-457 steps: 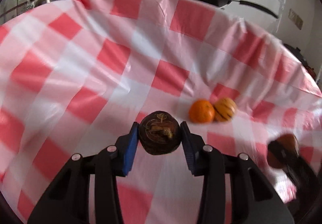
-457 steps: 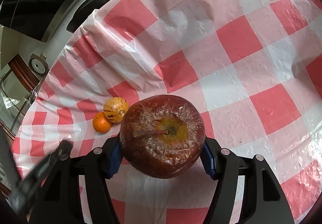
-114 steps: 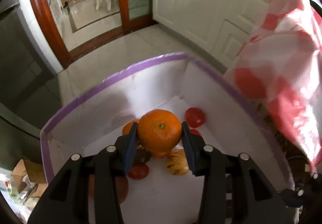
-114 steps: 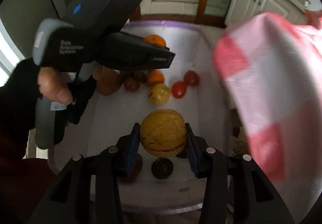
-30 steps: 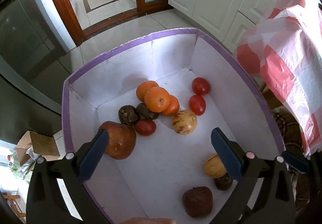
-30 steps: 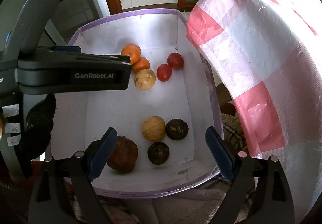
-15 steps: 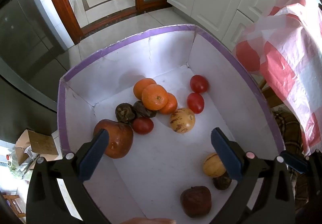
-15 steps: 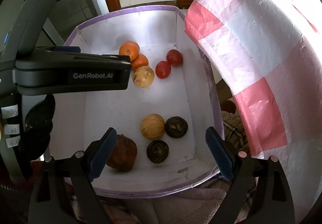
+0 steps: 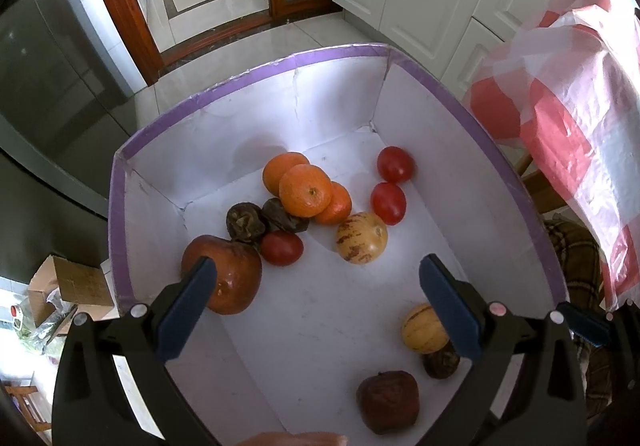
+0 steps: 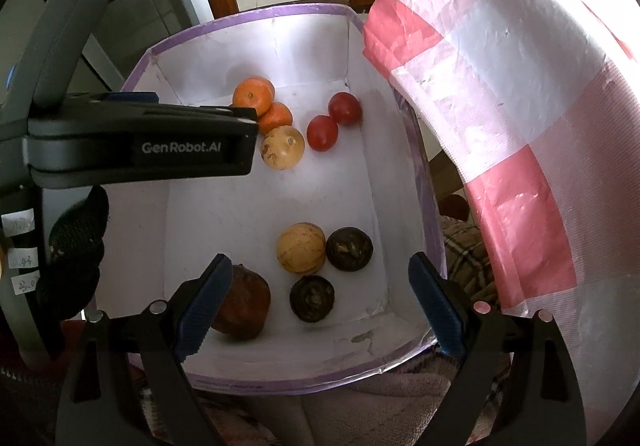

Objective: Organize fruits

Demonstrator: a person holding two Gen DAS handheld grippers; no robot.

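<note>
Both the left gripper (image 9: pixel 318 296) and the right gripper (image 10: pixel 318 302) are held with jaws spread wide and empty above a white box (image 9: pixel 248 93) edged in purple tape, beside a red-and-white checked tablecloth (image 10: pixel 520 93). Inside the box are counted three oranges (image 9: pixel 306 189), three red tomatoes (image 9: pixel 388 202), two pale striped melons (image 9: pixel 361 238), two large brownish-red apples (image 9: pixel 224 278), and dark wrinkled fruits (image 10: pixel 349 249), of which four can be made out across the two views.
</note>
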